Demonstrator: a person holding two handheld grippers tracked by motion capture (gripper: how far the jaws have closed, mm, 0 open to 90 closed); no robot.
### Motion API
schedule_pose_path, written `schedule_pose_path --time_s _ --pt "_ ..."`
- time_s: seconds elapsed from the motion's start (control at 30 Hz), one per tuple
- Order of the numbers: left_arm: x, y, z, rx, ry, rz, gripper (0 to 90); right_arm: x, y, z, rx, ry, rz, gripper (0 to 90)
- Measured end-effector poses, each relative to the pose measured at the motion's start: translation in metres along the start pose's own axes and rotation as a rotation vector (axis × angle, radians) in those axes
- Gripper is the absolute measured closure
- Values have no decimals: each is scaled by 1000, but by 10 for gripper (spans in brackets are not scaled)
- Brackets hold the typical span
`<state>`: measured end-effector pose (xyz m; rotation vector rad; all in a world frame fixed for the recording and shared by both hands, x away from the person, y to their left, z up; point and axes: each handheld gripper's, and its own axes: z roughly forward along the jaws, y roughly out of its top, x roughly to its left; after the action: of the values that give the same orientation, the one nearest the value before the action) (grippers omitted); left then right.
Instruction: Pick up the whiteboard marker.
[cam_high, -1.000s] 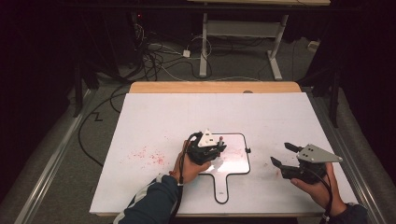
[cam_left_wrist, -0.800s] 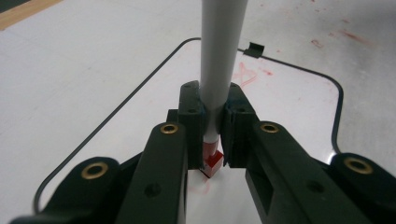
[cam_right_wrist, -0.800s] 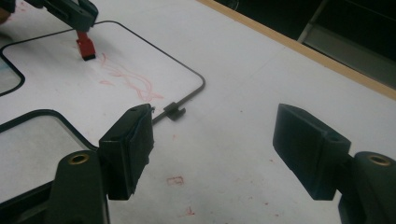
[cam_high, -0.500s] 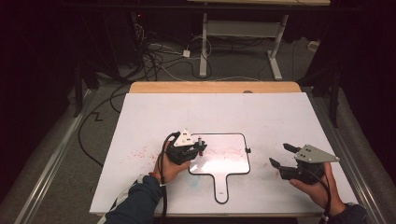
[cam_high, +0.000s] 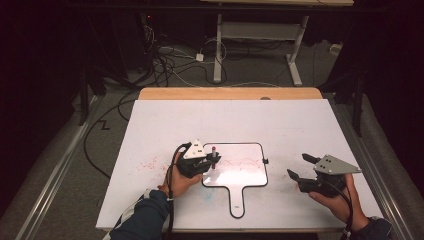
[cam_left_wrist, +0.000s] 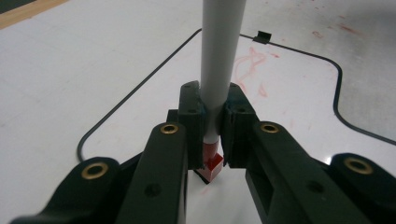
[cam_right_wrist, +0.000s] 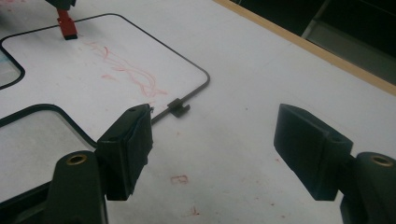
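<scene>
Left hand-held gripper (cam_left_wrist: 212, 140): we have it clamped tight on the marker (cam_left_wrist: 220, 56), upright, its red tip down on the whiteboard (cam_high: 250, 175).
Where the marker is: at the board's left edge, well apart from the red scribble (cam_right_wrist: 128, 70) across the board's middle.
Right hand-held gripper (cam_right_wrist: 215, 154): jaws wide apart, holding nothing, hovering over the bench (cam_high: 310, 125) right of the board.
Done so far: we judge some red lines drawn.
Left to do: most of the board looks bare, so plenty remains.
</scene>
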<state>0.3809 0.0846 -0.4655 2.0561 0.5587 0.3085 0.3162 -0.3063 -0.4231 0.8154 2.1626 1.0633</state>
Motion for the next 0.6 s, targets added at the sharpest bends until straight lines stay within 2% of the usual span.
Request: schedule_pose_path --time_s 0.1,0.17,0.23,0.27,0.3,0.33,0.47,0.6 --pt "-5 10 12 11 -8 27 787 1 1 1 0 6 -6 285" --pt "-9 20 26 17 -23 32 787 1 1 2 3 9 -10 285" --pt "-14 28 37 22 -38 35 787 1 1 2 6 9 -8 285" --pt "-20 32 43 20 -46 18 787 1 0 2 5 8 -11 285" --pt "-22 36 47 28 -49 49 787 1 0 1 4 6 -9 285" --pt "-22 36 47 28 -49 49 787 0 0 1 3 6 -8 285" --pt "-44 47 67 19 -77 59 788 -3 -2 -1 5 -3 1 285" --pt "-55 53 76 15 -85 84 787 -5 -4 -2 6 -8 7 285"
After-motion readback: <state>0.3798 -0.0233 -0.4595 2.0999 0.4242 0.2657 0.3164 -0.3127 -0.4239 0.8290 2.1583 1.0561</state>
